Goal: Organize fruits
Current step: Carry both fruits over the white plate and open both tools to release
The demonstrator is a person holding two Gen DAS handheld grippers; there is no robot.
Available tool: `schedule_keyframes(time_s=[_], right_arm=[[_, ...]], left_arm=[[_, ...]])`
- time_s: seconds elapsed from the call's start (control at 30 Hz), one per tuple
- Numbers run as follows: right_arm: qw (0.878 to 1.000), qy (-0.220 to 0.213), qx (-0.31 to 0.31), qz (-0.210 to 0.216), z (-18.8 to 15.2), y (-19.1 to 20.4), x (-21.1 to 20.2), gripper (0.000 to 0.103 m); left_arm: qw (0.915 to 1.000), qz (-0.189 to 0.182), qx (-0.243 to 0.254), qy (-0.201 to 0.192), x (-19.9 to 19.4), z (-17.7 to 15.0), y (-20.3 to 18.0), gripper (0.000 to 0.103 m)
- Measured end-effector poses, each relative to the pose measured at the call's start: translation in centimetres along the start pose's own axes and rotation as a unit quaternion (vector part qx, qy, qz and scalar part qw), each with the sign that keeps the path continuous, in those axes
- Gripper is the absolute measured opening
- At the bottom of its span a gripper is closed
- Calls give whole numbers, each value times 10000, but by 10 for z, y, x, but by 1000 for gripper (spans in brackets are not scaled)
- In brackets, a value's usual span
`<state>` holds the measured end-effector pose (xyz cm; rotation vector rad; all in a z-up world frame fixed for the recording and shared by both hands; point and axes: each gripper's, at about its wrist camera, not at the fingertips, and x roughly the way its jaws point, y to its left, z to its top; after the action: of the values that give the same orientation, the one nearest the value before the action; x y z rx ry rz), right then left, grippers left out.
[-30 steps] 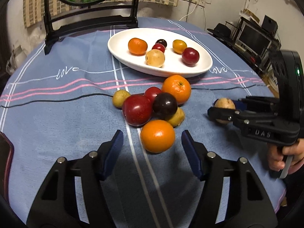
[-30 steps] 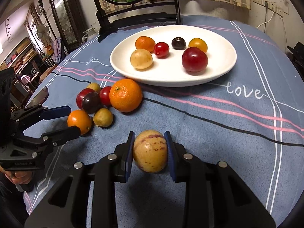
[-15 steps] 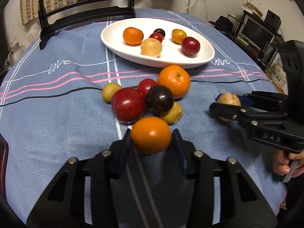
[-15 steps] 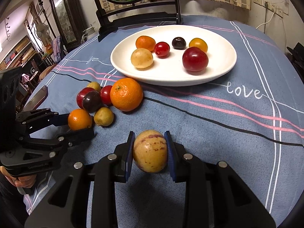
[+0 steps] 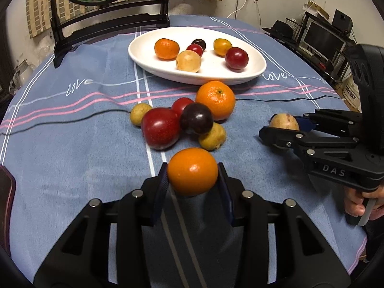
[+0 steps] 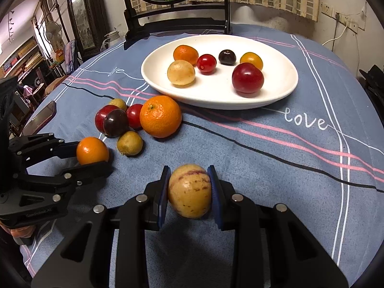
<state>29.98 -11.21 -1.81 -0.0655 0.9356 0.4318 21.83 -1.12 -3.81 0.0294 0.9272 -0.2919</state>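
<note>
My left gripper (image 5: 192,180) is shut on a small orange (image 5: 192,171), held just above the blue tablecloth; the gripper also shows in the right wrist view (image 6: 93,156). My right gripper (image 6: 189,192) is shut on a yellow fruit with purple streaks (image 6: 189,190), also seen in the left wrist view (image 5: 284,122). A white oval plate (image 5: 252,72) at the back holds several fruits. In front of it lies a loose cluster: a big orange (image 5: 215,99), a red plum (image 5: 160,127), a dark plum (image 5: 196,121), a small red fruit (image 5: 181,104) and two kiwis (image 5: 212,139).
A black chair (image 5: 108,24) with a round mirror stands behind the table. A dark flat object (image 5: 6,192) lies at the table's left edge. Shelves and a monitor (image 5: 321,38) stand at the right beyond the table.
My left gripper moved forward and closed on the small orange, then lifted it slightly. My right gripper kept its hold on the streaked yellow fruit and barely moved.
</note>
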Motion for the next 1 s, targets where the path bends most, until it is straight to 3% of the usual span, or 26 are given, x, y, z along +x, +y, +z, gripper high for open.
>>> schedule_keyframes(time_s=[0.2,0.33,0.47,0.57,0.77,1.0], right_arm=[[9998,-24,61,170,-9,5,-10,31],[9991,-330,122,223,-2,3,-30,31],[9964,-785,229,235,28,-8,-52,31],[9927,-1177,253,81,64,-17,-59,31],[9907,-1274,431,-218,126,-39,-9,31],[9938,-776,712,-350,142,-70,53,31]], left_arm=[[9998,-138,12,-131,-14,-10,-5,40],[9993,-324,34,-203,-24,1,-5,40],[9979,-433,112,-459,-40,43,-3,40],[9963,-311,289,-742,-42,96,-4,40],[9986,-90,226,-474,21,177,1,40],[9999,25,-136,29,83,198,29,40]])
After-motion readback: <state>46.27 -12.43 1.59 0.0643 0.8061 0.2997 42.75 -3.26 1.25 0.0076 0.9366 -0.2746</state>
